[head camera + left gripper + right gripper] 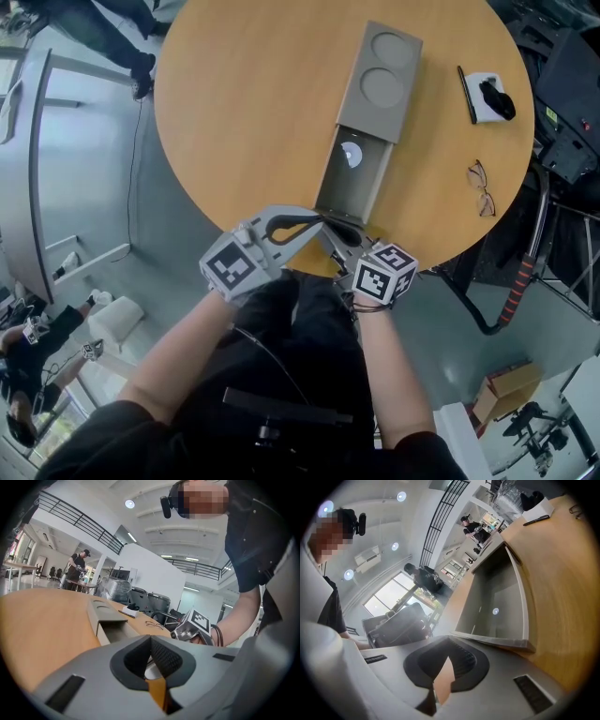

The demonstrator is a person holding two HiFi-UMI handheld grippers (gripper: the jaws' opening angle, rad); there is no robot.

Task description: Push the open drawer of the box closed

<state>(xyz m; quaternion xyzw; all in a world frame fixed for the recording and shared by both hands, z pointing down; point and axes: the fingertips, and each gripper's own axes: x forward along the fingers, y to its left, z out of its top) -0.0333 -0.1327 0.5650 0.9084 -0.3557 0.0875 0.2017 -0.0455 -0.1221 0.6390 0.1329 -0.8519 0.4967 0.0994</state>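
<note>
A grey box (380,80) with two round recesses in its lid lies on the round wooden table (244,112). Its drawer (354,178) is pulled out toward me, with a small white disc (352,155) inside. My left gripper (319,219) is shut on nothing, its tips at the drawer's front edge. The right gripper (337,236) is shut too, just beside that same front edge. In the left gripper view the shut jaws (151,641) point along the box (101,611). The right gripper view has the shut jaws (449,641) just below the drawer's front wall (497,641).
Glasses (481,187) lie near the table's right edge. A white block with a black object (489,97) and a pen (463,92) sit at the far right. A black frame with a red-striped handle (520,277) stands off the table's right side.
</note>
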